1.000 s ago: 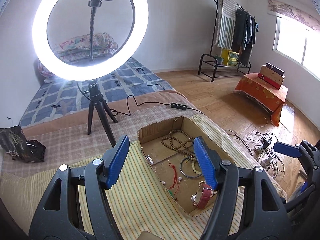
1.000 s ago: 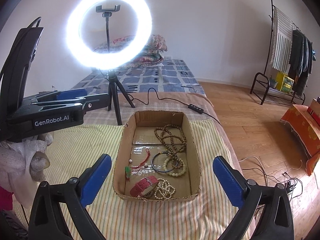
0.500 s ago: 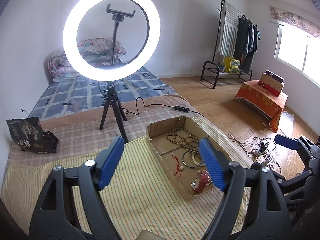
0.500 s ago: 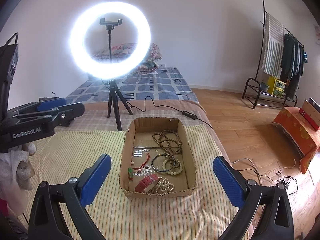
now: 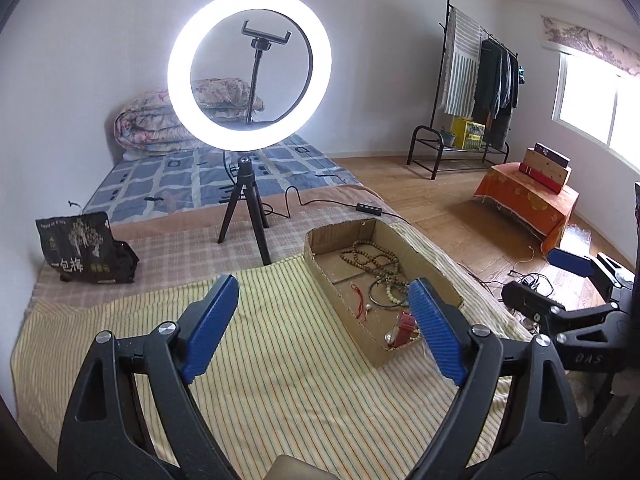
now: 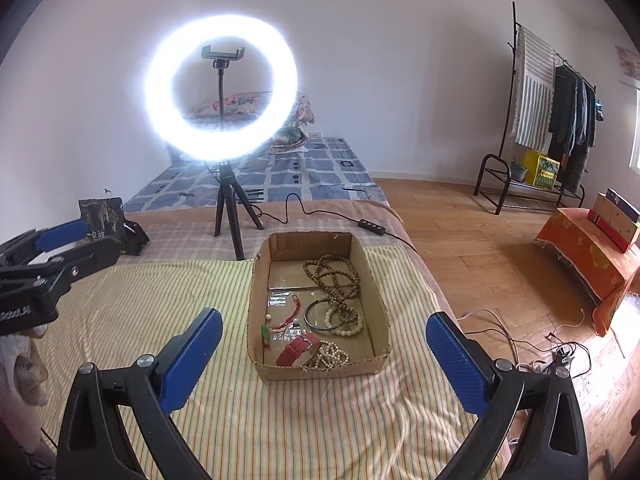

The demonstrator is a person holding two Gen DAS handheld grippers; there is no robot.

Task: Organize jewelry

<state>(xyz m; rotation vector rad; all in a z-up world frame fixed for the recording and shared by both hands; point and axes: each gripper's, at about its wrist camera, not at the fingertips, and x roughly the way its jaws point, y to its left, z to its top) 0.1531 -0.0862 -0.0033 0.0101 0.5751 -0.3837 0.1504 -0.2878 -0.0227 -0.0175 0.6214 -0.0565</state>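
Two grippers hang over a striped yellow cloth [image 6: 168,292] that covers the near end of a bed. Between them, a little to the right side of the cloth, lies an open cardboard box [image 6: 382,300] with the jewelry inside. At its far end a long brown bead necklace [image 6: 332,276] is coiled. In the middle rest a dark bangle [image 6: 320,316] and a pale bead bracelet [image 6: 348,322], which overlap, and a red cord [image 6: 286,314] is to their left. At the near wall lie a red watch strap [image 6: 298,350] and a white pearl string [image 6: 332,354], touching. The left gripper [image 5: 324,320] is opening and nothing is between its blue pads. The right gripper [image 6: 324,354] stands released, wide and empty. Behind the box a lit ring light [image 6: 220,88] stands on a small tripod
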